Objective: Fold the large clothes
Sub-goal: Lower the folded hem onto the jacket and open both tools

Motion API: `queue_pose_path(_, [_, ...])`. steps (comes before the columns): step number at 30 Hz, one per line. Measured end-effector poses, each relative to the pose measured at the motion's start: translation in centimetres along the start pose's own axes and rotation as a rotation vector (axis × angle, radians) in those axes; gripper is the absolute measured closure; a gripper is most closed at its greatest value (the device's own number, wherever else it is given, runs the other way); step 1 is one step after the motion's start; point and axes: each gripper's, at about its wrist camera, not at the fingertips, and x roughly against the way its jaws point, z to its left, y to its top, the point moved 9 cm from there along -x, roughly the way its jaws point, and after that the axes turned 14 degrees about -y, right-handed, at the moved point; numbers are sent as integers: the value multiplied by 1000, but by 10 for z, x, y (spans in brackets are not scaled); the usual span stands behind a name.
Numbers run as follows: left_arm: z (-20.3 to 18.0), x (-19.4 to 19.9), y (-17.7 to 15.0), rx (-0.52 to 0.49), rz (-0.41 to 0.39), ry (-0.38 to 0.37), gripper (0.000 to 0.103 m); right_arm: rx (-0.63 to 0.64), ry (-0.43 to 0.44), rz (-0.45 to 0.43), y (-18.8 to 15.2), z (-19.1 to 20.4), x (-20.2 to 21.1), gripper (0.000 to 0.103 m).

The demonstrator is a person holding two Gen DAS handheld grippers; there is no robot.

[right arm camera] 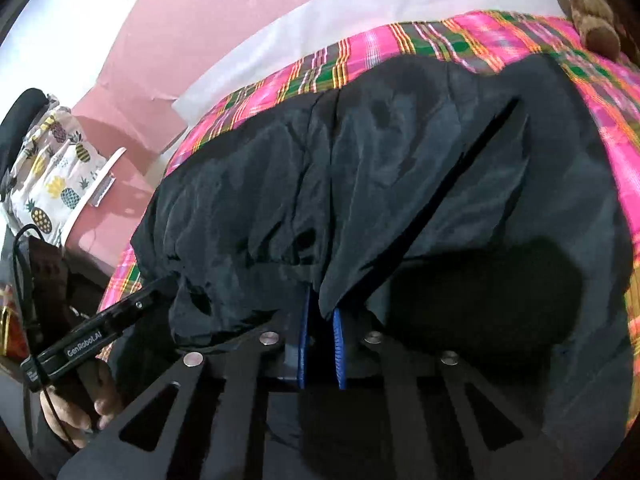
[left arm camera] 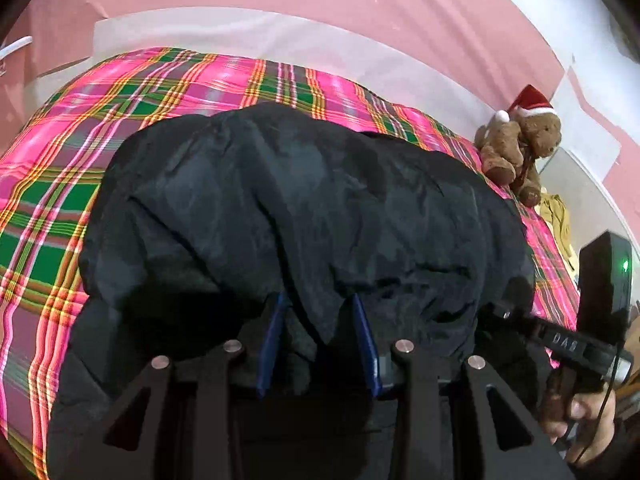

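Note:
A large black puffy jacket (left arm camera: pixel 304 208) lies bunched on a pink and green plaid bedspread (left arm camera: pixel 80 128). My left gripper (left arm camera: pixel 320 300) sits at its near edge, blue pads closed on a thick fold that drapes over the fingertips. In the right wrist view the same jacket (right arm camera: pixel 400 160) shows a long dark zip line running diagonally. My right gripper (right arm camera: pixel 322 300) is shut on a thin flap of the hem, pads nearly together. Each view shows the other tool at its side, held by a hand (left arm camera: pixel 580 412) (right arm camera: pixel 80 404) and reaching into the jacket's edge.
A brown teddy bear in a Santa hat (left arm camera: pixel 520 148) sits at the bed's far right corner, beside some yellow cloth (left arm camera: pixel 558 216). A white band (left arm camera: pixel 280 36) and pink wall run behind the bed. A pineapple-print cloth (right arm camera: pixel 56 168) hangs left of the bed.

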Motion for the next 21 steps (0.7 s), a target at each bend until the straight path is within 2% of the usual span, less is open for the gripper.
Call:
queue_pose_path(4, [9, 1, 1, -21, -25, 52, 66, -6, -2, 5, -9, 7, -11, 96])
queue_pose_path(7, [16, -8, -4, -14, -26, 56, 64, -16, -8, 18, -10, 3, -20, 97])
queue_pose_path(12, [14, -16, -6, -57, -30, 111, 64, 1, -38, 14, -9, 4, -24, 98])
queue_pose_path(16, [9, -10, -5, -60, -6, 123, 64, -10, -18, 41, -5, 6, -11, 91])
queue_pose_path(18, [7, -3, -5, -58, 11, 113, 64, -12, -31, 37, -3, 2, 1, 79])
queue_pose_path(21, [0, 16, -3, -65, 15, 94, 64, 55, -76, -28, 4, -2, 35, 77])
